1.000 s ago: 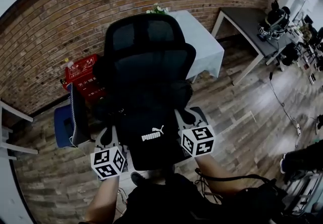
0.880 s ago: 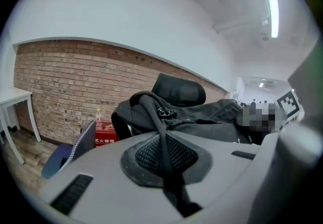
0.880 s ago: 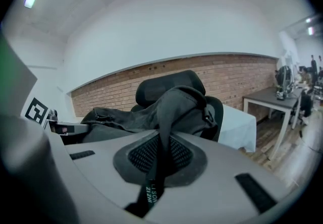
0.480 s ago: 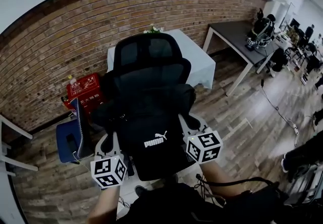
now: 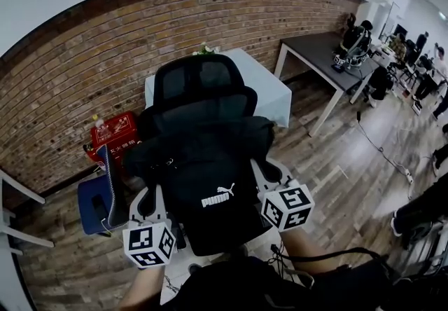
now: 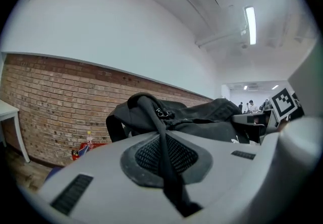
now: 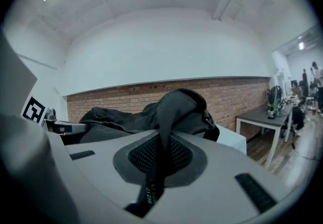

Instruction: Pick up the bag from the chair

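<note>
Your left tongs (image 6: pixel 164 160) are clamped tight on the left strap (image 6: pixel 150 111), black webbing that runs up across the ribbed pad to the top of the bag. The bag (image 5: pixel 210 180) hangs between your two hands, in front of the backrest of the black chair (image 5: pixel 199 78). The seat beneath is hidden, so I cannot tell whether the bag's bottom is clear of it. It looks soft: black fabric with sagging folds at the top and no stiff frame showing, so expect it to slump and swing rather than hold its shape. Nothing about it looks fragile, and its weight is hard to judge. The webbing seems the right hold, flat and unlikely to slip. Your right tongs (image 7: pixel 157 160) are likewise closed on the right strap (image 7: pixel 169 117), pinched flat between the pads. Raise both sides evenly so the load doesn't tip.
</note>
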Demonstrator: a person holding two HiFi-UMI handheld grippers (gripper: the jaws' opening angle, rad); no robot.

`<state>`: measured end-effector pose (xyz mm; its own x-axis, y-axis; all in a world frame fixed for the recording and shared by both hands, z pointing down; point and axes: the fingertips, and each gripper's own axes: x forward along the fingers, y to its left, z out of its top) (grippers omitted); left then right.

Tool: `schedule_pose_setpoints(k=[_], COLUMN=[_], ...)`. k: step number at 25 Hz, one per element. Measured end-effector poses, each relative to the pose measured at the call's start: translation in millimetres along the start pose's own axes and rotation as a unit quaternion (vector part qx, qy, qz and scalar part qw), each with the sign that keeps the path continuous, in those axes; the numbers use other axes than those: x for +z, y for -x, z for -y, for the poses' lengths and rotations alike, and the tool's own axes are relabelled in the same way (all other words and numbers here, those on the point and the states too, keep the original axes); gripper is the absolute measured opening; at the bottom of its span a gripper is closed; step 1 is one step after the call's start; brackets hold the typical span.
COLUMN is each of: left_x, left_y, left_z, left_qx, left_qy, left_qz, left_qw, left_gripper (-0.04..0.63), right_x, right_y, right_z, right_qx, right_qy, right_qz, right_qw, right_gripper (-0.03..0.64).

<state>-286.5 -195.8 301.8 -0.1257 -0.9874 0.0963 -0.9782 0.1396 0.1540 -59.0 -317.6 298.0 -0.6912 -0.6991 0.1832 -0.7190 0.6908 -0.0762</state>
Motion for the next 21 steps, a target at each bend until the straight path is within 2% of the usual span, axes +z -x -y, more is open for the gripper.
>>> schedule_pose_setpoints(k=[9, 21], left_x=[8, 22], left_y=[2, 4], left_z=[10, 18], left_qx=[-0.009, -0.012], left_qy=[-0.019, -0.025], left_qz=[0.006, 0.028], left_qw=[0.9998, 0.9992], left_gripper=[0.018, 0.018], right_x=[8, 21], right_y=[13, 24], right_z=[4, 5], right_qx=[-0.005, -0.010], right_qy=[-0.006, -0.001], right_qz=[0.015, 0.035], right_qw=[1.000, 0.999], right_gripper=[0.026, 0.026])
